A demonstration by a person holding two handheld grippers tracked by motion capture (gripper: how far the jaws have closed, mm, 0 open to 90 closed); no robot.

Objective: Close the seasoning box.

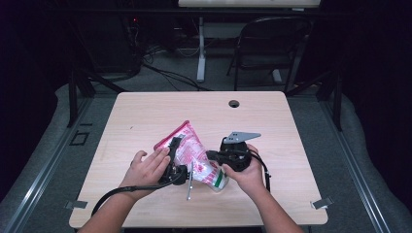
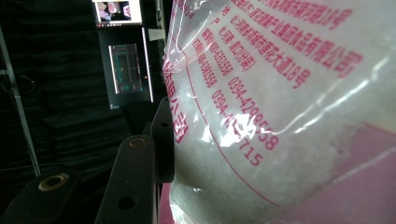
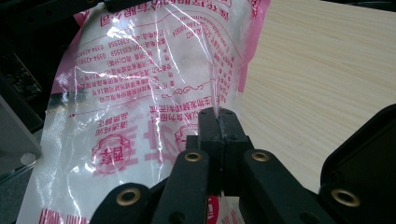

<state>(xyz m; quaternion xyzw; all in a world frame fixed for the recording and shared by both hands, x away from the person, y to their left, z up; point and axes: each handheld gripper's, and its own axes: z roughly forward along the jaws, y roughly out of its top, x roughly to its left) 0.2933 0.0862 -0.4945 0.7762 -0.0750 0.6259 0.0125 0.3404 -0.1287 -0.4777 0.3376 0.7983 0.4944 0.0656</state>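
Plenty of bare room on the pale wooden table point(image 1: 145, 109) beyond and to both sides of the work, with a small round cable hole point(image 1: 234, 103) near the far edge; all action crowded toward the near edge, just ahead of the person's forearms. Clear plastic bag with pink borders and red printed characters, packed with white grains point(image 1: 190, 151), held up off the tabletop at a slant between both tools, upper corner pointing away and left. From above, a thin grey metal rod point(image 1: 189, 182) lying beside the bag's lower end, near the green-marked bottom corner. Seen from the left gripper point(image 1: 174, 171) itself: bag pressed close against the inner face of one black jaw, red phone numbers readable, dark monitors in the background. Seen from the right gripper point(image 3: 218, 122) itself: jaws fully together, pinching a thin fold of the clear film, wood grain open to the right. Left gripper about half spread, clamped across the bag's full thickness at its side edge. Right gripper at the bag's opposite lower side, grey three-cornered plate on top.
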